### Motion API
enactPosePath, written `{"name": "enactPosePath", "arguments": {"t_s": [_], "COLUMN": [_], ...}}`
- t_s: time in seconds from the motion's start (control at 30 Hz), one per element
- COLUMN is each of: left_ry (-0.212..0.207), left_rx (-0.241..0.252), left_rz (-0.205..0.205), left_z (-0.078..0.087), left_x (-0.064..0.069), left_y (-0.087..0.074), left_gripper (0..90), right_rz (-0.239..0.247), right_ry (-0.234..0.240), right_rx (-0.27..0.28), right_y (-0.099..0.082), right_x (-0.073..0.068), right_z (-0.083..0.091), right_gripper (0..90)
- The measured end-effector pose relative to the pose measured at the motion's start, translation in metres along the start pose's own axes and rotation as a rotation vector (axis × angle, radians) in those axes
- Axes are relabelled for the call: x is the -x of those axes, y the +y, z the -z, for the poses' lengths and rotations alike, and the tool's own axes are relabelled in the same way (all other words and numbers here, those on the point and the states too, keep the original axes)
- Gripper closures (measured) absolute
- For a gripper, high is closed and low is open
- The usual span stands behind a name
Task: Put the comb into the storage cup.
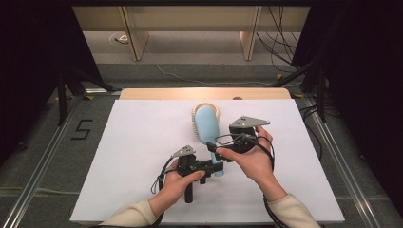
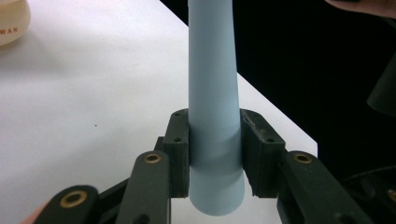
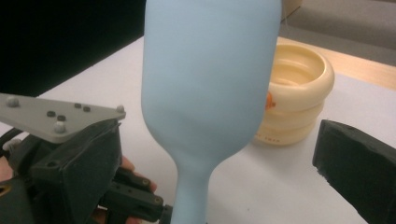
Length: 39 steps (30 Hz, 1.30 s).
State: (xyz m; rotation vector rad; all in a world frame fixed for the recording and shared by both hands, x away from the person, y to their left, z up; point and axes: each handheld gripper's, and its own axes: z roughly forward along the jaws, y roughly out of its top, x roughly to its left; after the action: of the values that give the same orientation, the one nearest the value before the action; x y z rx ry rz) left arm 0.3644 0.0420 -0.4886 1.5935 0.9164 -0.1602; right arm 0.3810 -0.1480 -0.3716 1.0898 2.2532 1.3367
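A light blue hairbrush [image 1: 207, 127] lies near the middle of the white board, head toward the far side. My left gripper [image 1: 215, 167] is shut on the end of its handle [image 2: 215, 116], one jaw on each side. The brush head [image 3: 210, 79] stands close in the right gripper view. My right gripper [image 1: 214, 148] is open beside the brush's neck; one black finger [image 3: 355, 172] stays well off the narrow neck. A cream ribbed bowl [image 1: 212, 109] sits right behind the brush head, also seen as the bowl [image 3: 299, 93] and at the corner [image 2: 11, 21].
The white board [image 1: 138, 142] covers a wooden table whose back edge [image 1: 204, 93] shows beyond it. Bare board lies to the left and right of the brush. Dark floor, metal rails and cables surround the table.
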Motion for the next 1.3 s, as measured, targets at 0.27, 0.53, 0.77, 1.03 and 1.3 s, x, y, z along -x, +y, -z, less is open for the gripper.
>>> {"name": "enactPosePath", "arguments": {"t_s": [0.27,0.53,0.77,1.03,1.3], "left_ry": [0.000,-0.001,-0.007,-0.004,-0.002], "left_rx": [-0.005,-0.005,-0.011,-0.017,-0.021], "left_rz": [0.000,0.004,0.005,-0.009,-0.016], "left_z": [-0.001,-0.001,-0.001,-0.001,-0.002], "left_x": [0.000,0.001,0.001,0.001,0.001], "left_y": [-0.001,-0.001,-0.002,-0.003,-0.003], "left_gripper": [65.1,65.1,65.1,65.1,65.1], "right_rz": [-0.002,-0.013,-0.024,-0.031,-0.052], "right_ry": [-0.003,0.017,0.014,0.000,0.010], "right_rx": [0.033,0.045,0.042,0.030,0.007], "right_y": [0.010,0.024,0.036,0.046,0.049], "right_x": [0.002,-0.001,-0.003,0.000,0.002], "right_z": [-0.003,-0.018,-0.032,-0.041,-0.044], "right_gripper": [0.3,0.3,0.3,0.4,5.9]}}
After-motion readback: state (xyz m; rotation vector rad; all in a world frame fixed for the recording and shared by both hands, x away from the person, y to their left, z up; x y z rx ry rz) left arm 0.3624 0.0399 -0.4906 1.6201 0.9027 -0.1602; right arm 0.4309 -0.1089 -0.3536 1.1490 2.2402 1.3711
